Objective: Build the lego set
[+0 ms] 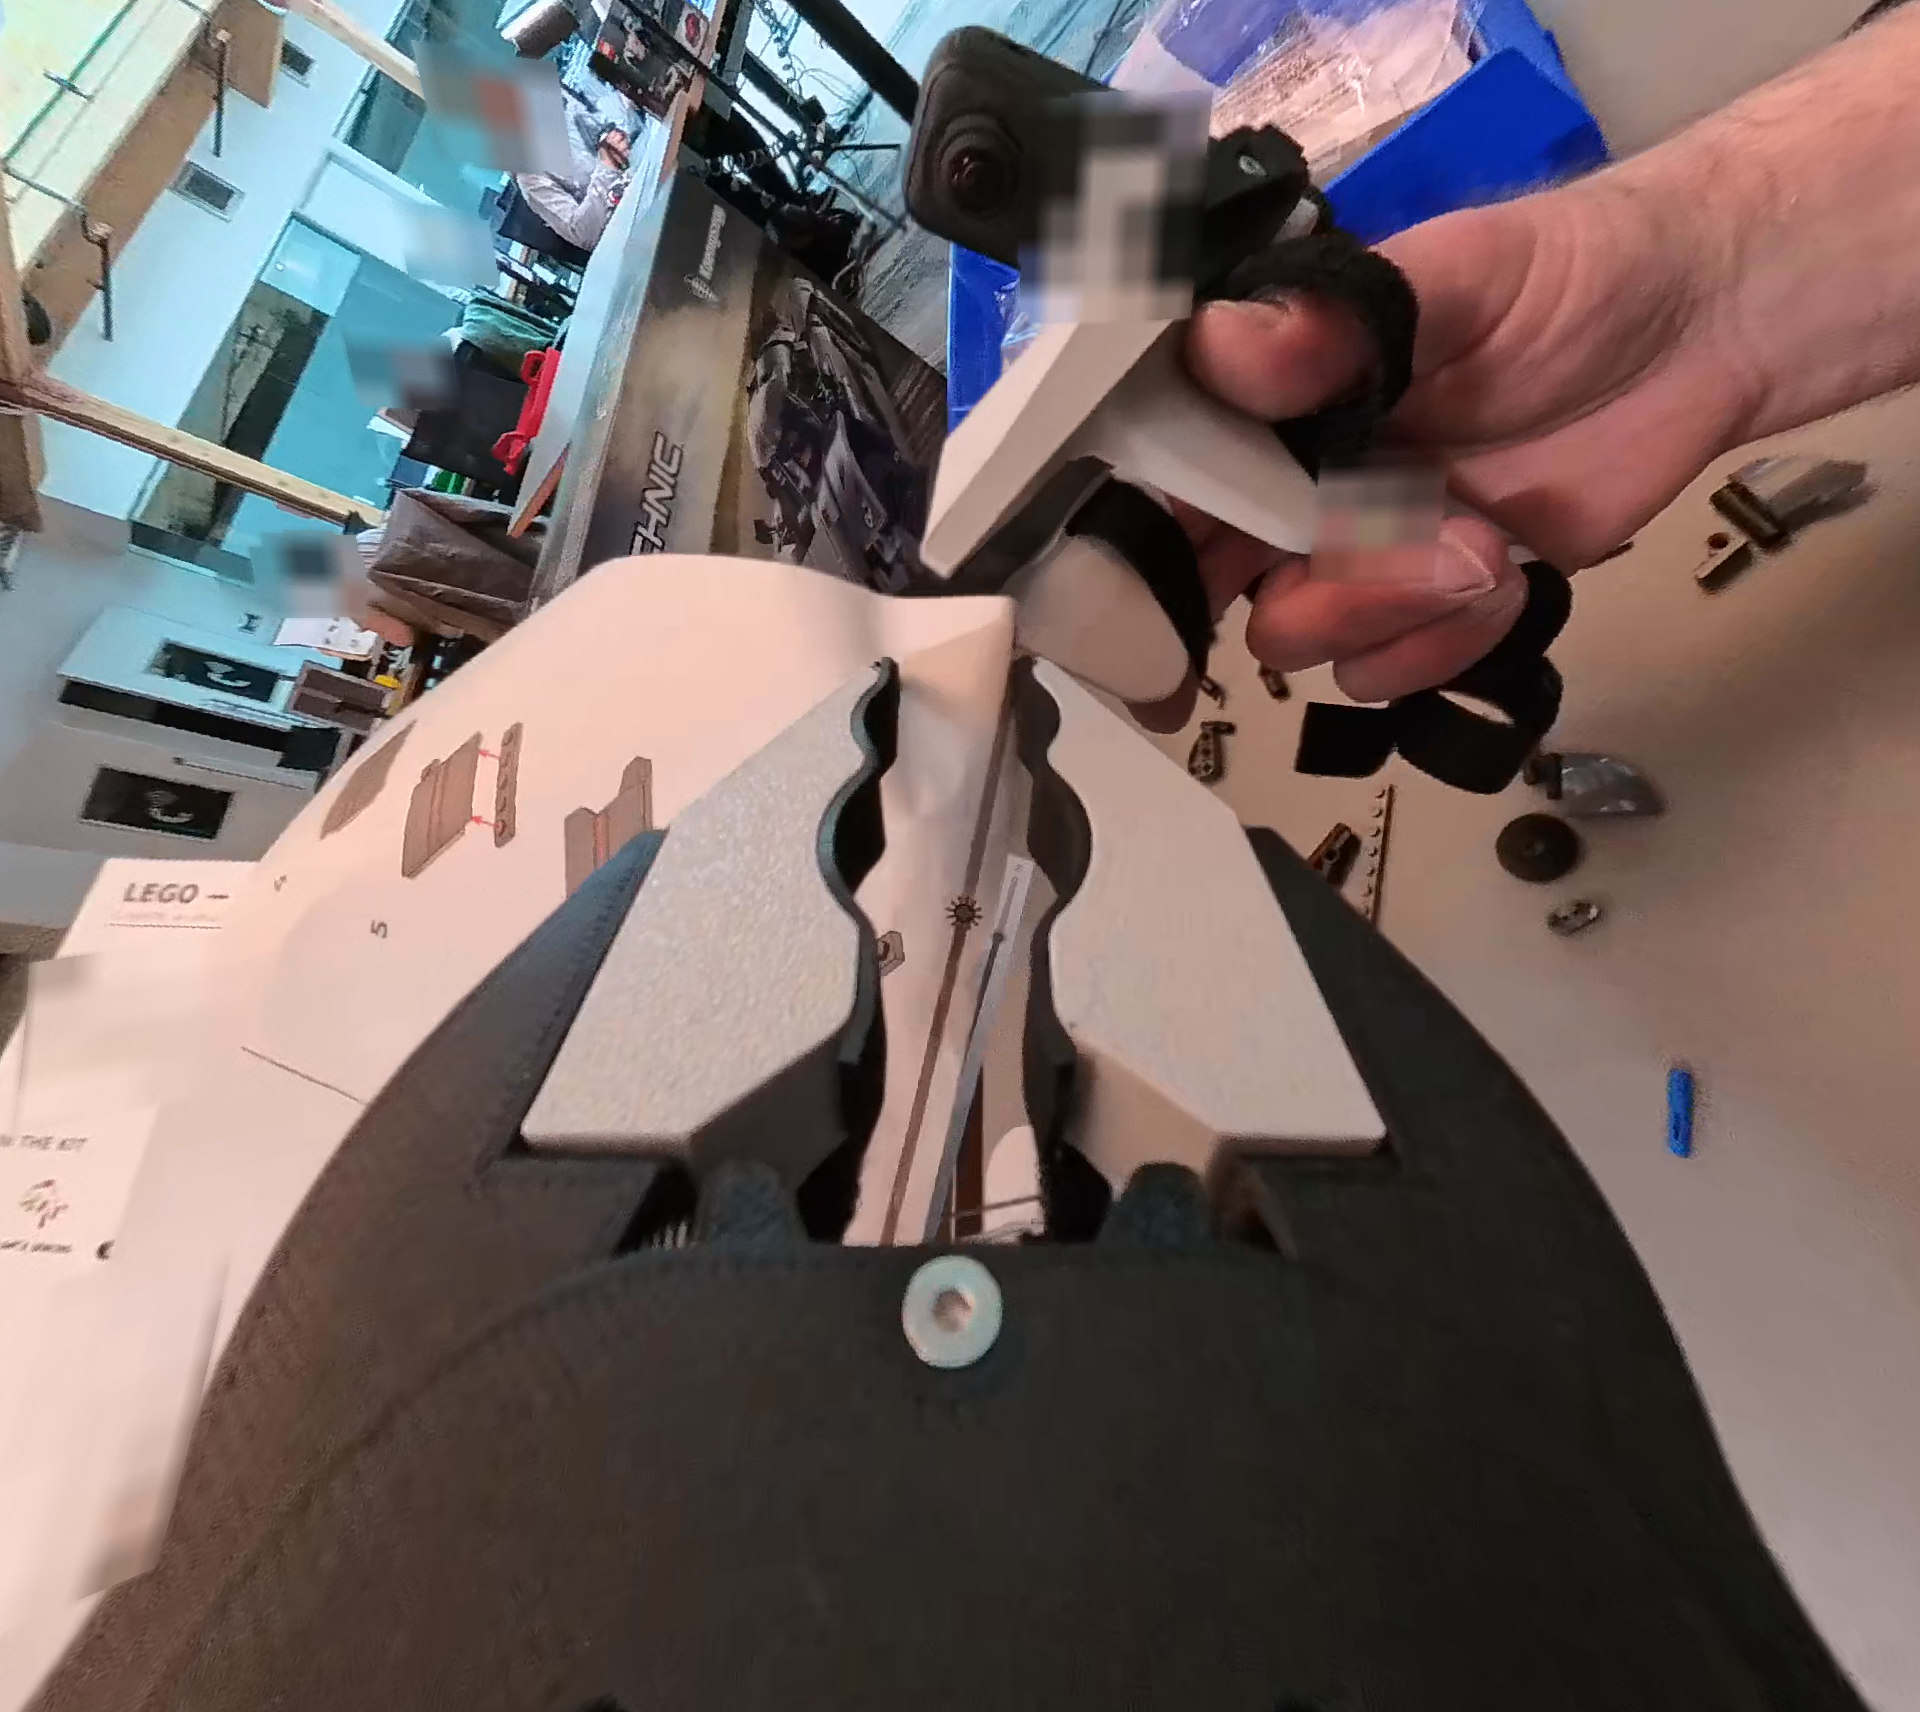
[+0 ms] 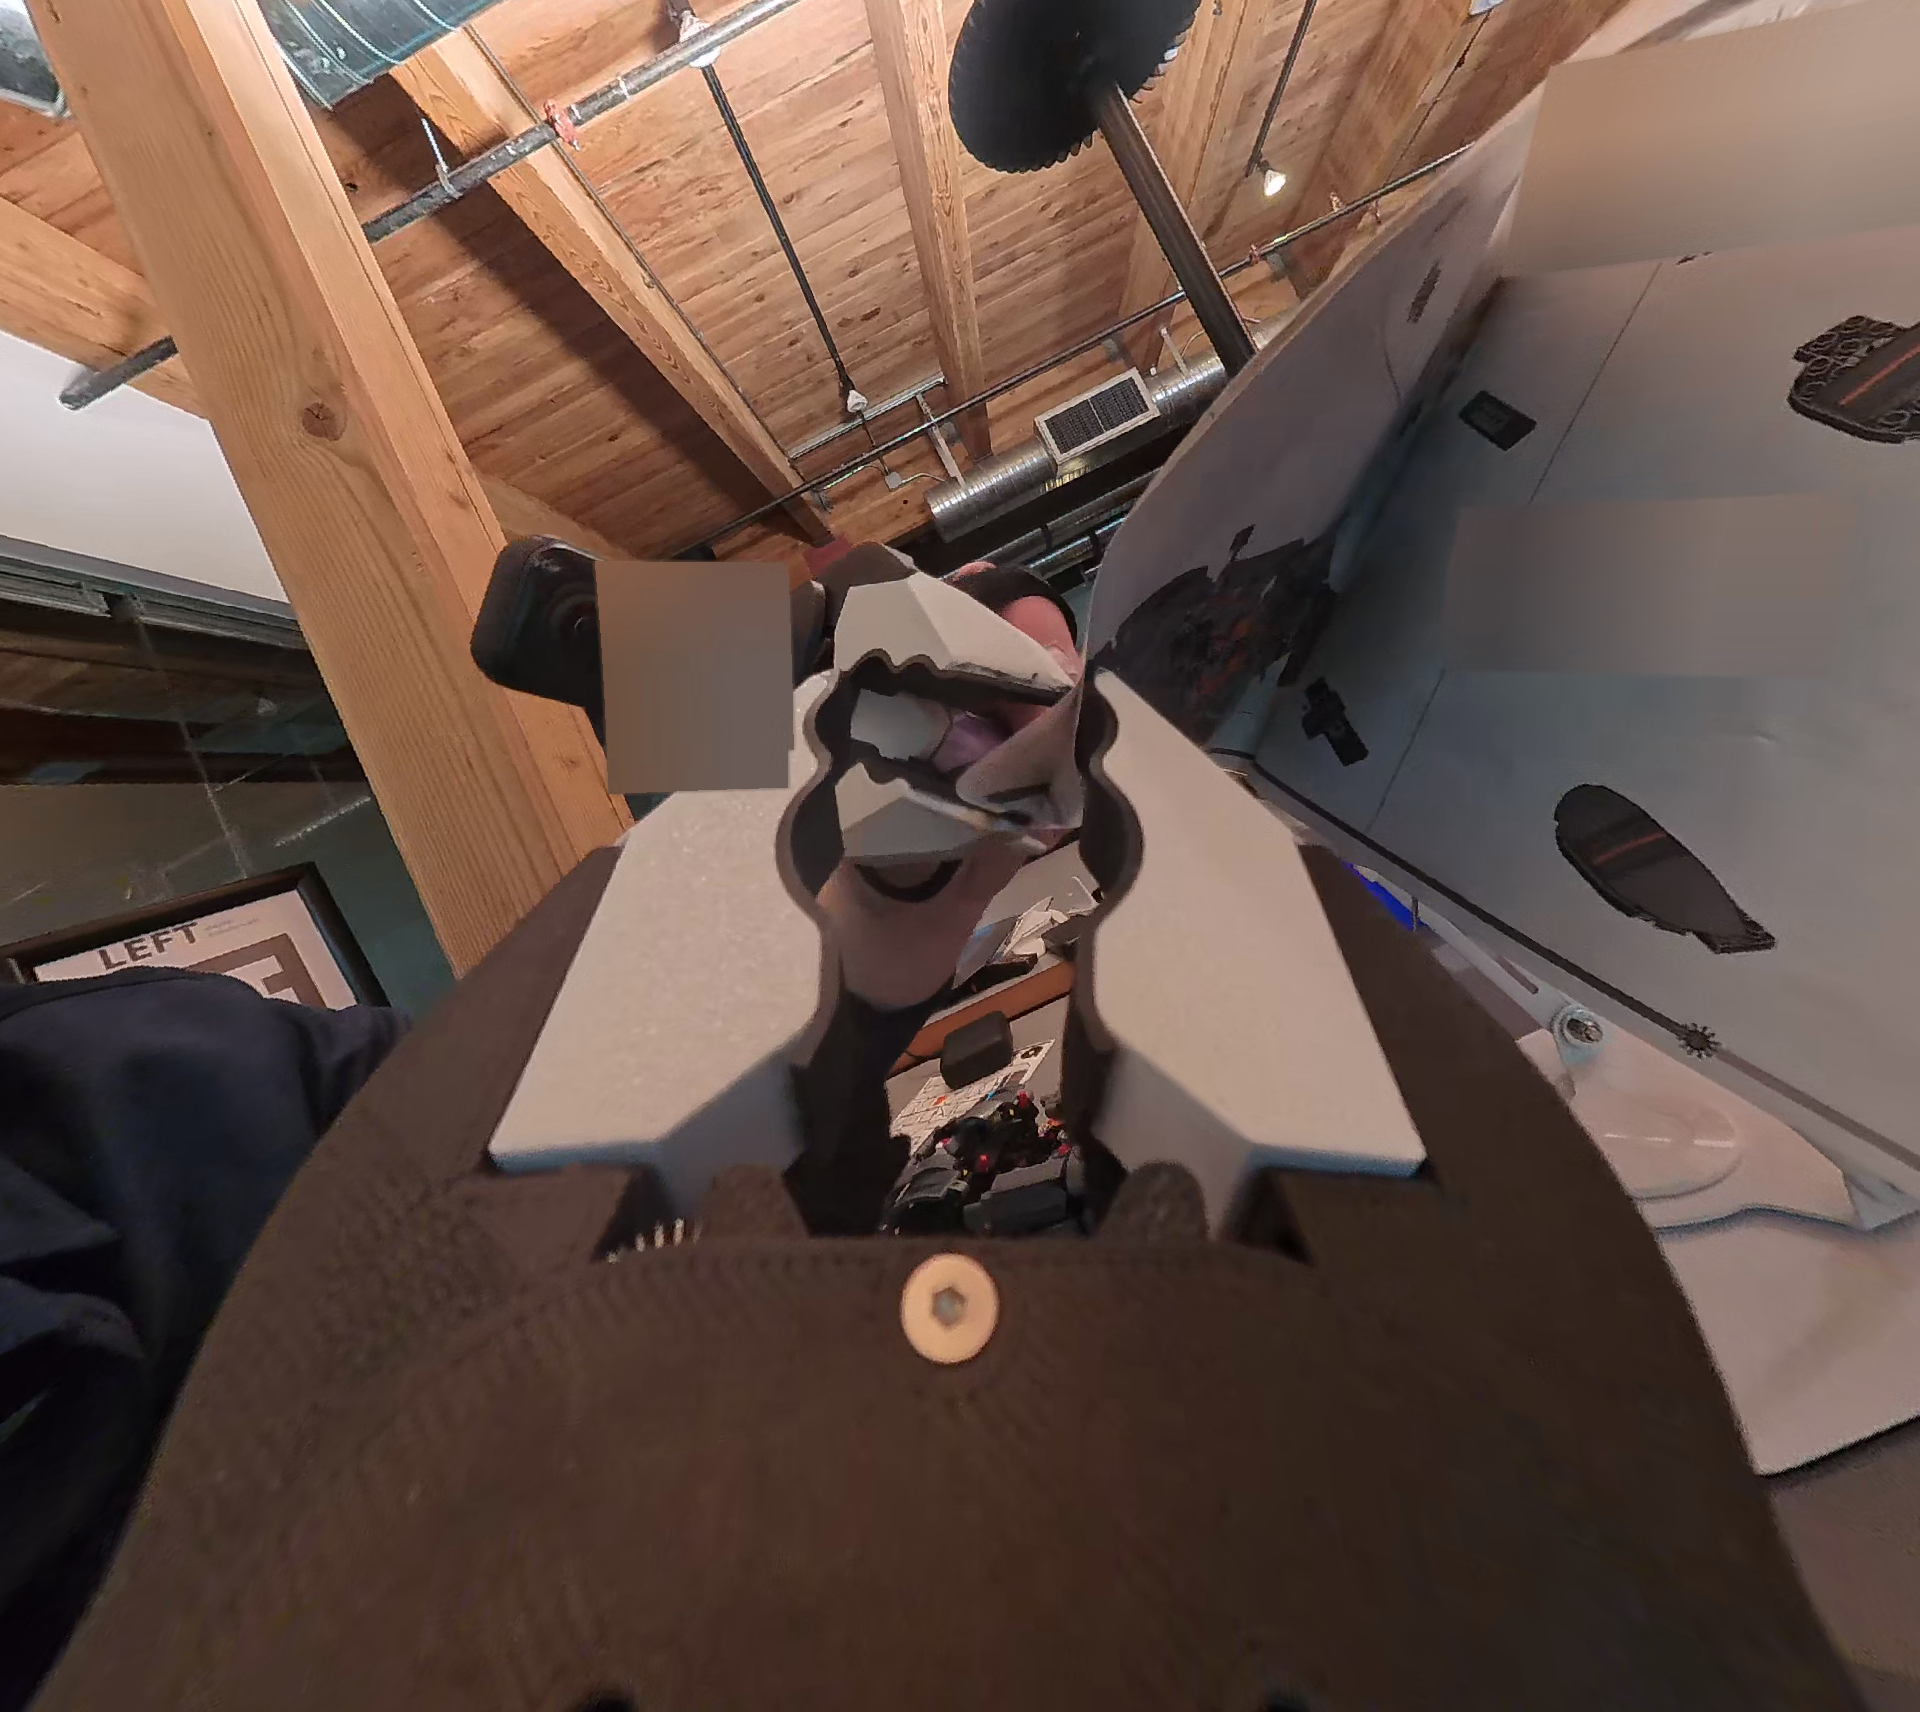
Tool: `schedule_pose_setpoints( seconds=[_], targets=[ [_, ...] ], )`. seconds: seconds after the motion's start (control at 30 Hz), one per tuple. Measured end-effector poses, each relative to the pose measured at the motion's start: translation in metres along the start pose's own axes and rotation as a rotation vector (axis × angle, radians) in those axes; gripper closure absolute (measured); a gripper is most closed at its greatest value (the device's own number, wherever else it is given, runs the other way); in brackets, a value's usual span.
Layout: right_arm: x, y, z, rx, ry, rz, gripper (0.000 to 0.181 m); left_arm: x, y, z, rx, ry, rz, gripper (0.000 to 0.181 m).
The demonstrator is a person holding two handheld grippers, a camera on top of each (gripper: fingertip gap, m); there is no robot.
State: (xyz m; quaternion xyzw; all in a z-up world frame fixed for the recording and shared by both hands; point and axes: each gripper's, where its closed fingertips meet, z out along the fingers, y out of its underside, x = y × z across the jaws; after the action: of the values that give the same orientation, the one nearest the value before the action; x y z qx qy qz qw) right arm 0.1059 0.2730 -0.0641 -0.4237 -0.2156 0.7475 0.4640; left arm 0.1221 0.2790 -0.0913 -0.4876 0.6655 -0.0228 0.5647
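Note:
The instruction booklet (image 1: 675, 727) lies curled up off the pale table. My left gripper (image 1: 956, 686) is shut on one of its pages, which is creased into a peak at the fingertips. My right gripper (image 1: 987, 592), held by a hand (image 1: 1610, 312), comes in from the upper right with its tips at that page's corner. The right wrist view points up at the ceiling. There my right gripper (image 2: 961, 696) is open. My left gripper (image 2: 1039, 758) faces it between its fingers, with a fold of the page. The lifted booklet (image 2: 1558, 623) fills the right side.
Loose Lego pieces lie on the table to the right: a black round part (image 1: 1538, 847), a blue pin (image 1: 1678, 1112), grey parts (image 1: 1605, 784). The Lego box (image 1: 727, 374) and a blue bin (image 1: 1455, 104) stand behind. A dark sleeve (image 2: 156, 1195) is at the lower left. Less than 4 cm separates the two grippers' tips.

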Motion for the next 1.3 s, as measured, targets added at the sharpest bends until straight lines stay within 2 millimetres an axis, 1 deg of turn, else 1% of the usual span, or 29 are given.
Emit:
schedule_pose_setpoints(
  seconds=[0.2,0.37,0.5,0.6,0.7,0.73,0.93,1.03,1.1,1.2,1.3],
  targets=[
    [-0.001,0.001,0.001,0.011,-0.021,0.006,0.144,-0.001,-0.002,-0.004,0.056,0.038,-0.076,0.168],
    [-0.002,0.002,0.0,0.03,-0.05,0.015,0.148,-0.005,-0.003,-0.007,0.105,0.041,-0.133,0.181],
    [0.0,0.002,-0.001,0.038,-0.048,0.012,0.156,-0.01,-0.005,-0.014,0.166,0.033,-0.193,0.181],
    [0.002,0.003,-0.001,0.036,-0.033,0.001,0.164,-0.015,-0.012,-0.021,0.225,0.038,-0.245,0.181],
    [0.005,0.004,0.0,0.026,0.003,-0.029,0.179,-0.018,-0.017,-0.029,0.271,0.046,-0.279,0.181],
    [0.005,0.006,0.0,0.018,0.015,-0.041,0.181,-0.019,-0.018,-0.031,0.282,0.046,-0.289,0.181],
    [0.01,0.007,0.0,-0.002,0.057,-0.073,0.181,-0.02,-0.021,-0.041,0.315,0.042,-0.308,0.181],
    [0.015,0.009,-0.001,-0.015,0.084,-0.077,0.181,-0.025,-0.023,-0.054,0.345,0.011,-0.324,0.181],
    [0.018,0.011,-0.002,-0.025,0.103,-0.079,0.181,-0.032,-0.021,-0.069,0.354,-0.036,-0.324,0.181],
    [0.024,0.011,-0.004,-0.027,0.129,-0.082,0.181,-0.047,-0.011,-0.102,0.362,-0.134,-0.343,0.181],
    [0.034,0.01,-0.008,-0.025,0.19,-0.103,0.181,-0.067,0.012,-0.141,0.352,-0.266,-0.414,0.181]
  ],
)
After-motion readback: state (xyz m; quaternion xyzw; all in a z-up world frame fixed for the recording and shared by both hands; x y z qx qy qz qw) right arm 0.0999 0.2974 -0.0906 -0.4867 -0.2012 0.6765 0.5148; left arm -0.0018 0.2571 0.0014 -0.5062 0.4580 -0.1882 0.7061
